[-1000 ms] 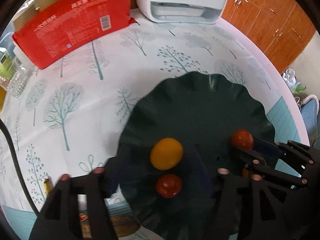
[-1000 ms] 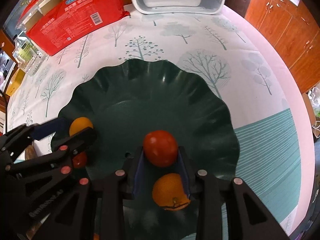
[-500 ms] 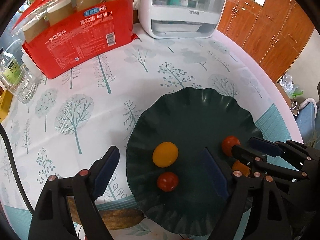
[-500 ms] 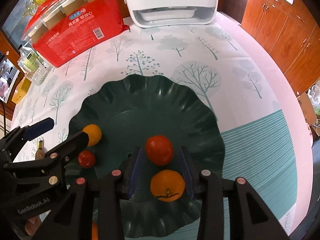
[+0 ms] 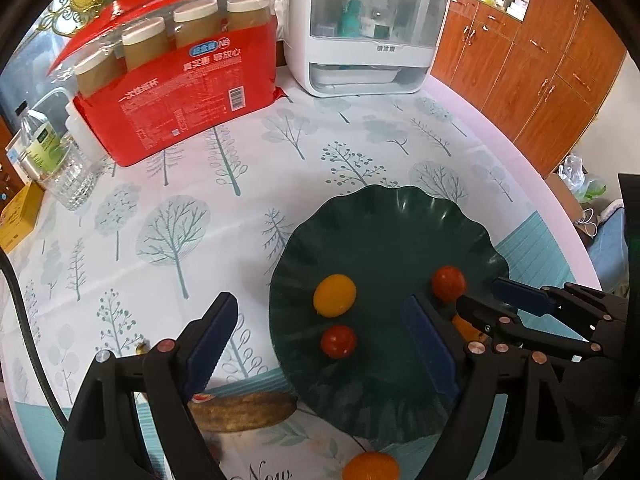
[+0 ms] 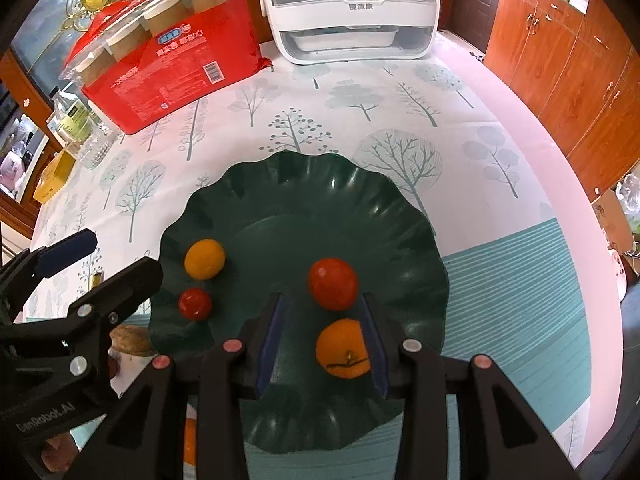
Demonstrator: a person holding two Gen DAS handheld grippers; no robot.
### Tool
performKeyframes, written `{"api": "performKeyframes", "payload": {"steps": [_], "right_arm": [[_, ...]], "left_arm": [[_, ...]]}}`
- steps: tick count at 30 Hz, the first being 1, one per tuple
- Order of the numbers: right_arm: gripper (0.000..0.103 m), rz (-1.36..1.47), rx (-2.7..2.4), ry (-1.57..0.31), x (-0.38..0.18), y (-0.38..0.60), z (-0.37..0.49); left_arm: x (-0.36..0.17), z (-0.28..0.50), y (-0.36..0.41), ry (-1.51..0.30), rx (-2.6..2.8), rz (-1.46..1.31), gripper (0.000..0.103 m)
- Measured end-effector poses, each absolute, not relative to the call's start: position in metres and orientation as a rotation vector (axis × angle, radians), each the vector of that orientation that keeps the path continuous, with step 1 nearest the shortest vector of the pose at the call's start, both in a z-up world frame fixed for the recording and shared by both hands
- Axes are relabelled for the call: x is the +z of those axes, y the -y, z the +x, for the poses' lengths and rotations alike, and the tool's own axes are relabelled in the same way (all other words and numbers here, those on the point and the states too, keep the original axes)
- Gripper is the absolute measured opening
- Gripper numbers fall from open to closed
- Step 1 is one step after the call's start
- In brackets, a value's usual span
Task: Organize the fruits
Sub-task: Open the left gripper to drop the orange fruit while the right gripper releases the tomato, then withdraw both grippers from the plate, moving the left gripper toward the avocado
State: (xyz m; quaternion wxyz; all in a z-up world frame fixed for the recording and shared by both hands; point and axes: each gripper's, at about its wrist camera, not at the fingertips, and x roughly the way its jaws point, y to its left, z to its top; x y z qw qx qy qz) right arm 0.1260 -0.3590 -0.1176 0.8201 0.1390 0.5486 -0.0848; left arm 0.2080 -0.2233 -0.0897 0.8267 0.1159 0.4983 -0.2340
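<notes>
A dark green wavy plate [image 5: 380,232] [image 6: 300,200] holds a yellow fruit [image 5: 334,295] [image 6: 205,259], a small red tomato [image 5: 338,341] [image 6: 195,303], a bigger red tomato [image 5: 449,283] [image 6: 333,284] and an orange [image 6: 344,348]. My left gripper [image 5: 320,310] [image 6: 120,258] hovers wide open above the plate's left part, gripping nothing. Over the plate's near right, my right gripper [image 6: 323,300] [image 5: 482,294] is open. The orange lies loose on the plate between its fingers, with a gap at the left pad. In the left wrist view the right gripper mostly hides the orange.
A brown spotted banana [image 5: 240,412] [image 6: 130,340] and another orange [image 5: 370,466] lie on the tablecloth beside the plate's near edge. A red cup pack [image 5: 176,92], a white appliance [image 5: 368,28], a glass [image 5: 74,176] and a yellow box [image 5: 16,220] stand further back. The table's edge curves at the right.
Both grippers have risen away from the plate, so more of the table shows. The left jaws opened wider. The right jaws spread a little around the orange.
</notes>
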Motion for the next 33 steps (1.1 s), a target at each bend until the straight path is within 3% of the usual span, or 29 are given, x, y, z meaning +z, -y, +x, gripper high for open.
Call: {"api": "performKeyframes", "payload": {"steps": [25, 33], "right_arm": [[0.039, 0.218, -0.061, -1.044, -0.034, 0.309, 0.072], [0.046, 0.184, 0.027, -1.004, -0.013, 0.278, 0.052]], "left_arm": [[-0.010, 0.137, 0.132, -0.959, -0.372, 0.110, 0.085], [0.016, 0.104, 0.085, -0.904, -0.296, 0.047, 0.087]]}}
